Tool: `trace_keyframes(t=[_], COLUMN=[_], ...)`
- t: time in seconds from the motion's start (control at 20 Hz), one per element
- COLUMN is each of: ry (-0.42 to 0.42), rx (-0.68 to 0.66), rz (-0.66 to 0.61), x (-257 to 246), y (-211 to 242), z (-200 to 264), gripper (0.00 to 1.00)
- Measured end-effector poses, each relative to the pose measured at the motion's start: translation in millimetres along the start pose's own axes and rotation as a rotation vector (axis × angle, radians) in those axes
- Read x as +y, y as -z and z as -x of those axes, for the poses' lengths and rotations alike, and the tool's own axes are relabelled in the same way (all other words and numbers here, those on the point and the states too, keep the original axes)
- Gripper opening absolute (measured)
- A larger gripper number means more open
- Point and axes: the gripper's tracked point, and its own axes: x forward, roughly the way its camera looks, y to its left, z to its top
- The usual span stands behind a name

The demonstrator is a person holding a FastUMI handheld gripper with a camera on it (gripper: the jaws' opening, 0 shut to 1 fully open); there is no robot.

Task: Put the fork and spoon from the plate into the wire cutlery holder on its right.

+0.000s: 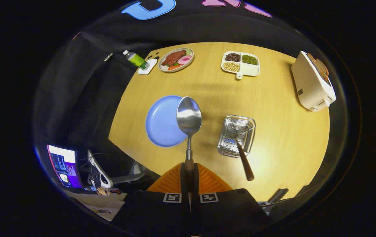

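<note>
Jaws (189, 184) clenched on the spoon (189, 120) handle, bowl raised ahead over the blue plate (161, 121). Fork (242, 154) already rests in the wire holder (236, 135), ahead to the right. Next, I'd judge: swing right, lower, release.

Your gripper (189, 179) clamped on spoon (189, 123), bowl jutting ahead over right edge of blue plate (161, 121). Bare surface (273, 108) between plate and wire cutlery holder (237, 135): room to pass there. Fork (242, 154) stands in holder, handle leaning out toward you, blocks near side; far side of holder open. Toaster (313, 82) well apart at right. Divided tray (240, 64), food plate (175, 60), bottle (136, 60) along far edge, wide bare surface before them.
</note>
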Motion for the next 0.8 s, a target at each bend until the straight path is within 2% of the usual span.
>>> trace_keyframes(t=[0.4, 0.6, 0.8], ry=[0.073, 0.144, 0.115], rx=[0.265, 0.388, 0.456], rz=[0.095, 0.161, 0.140], x=[-68, -96, -92], y=[15, 23, 19], z=[10, 1, -1], gripper=[0.06, 0.06, 0.07])
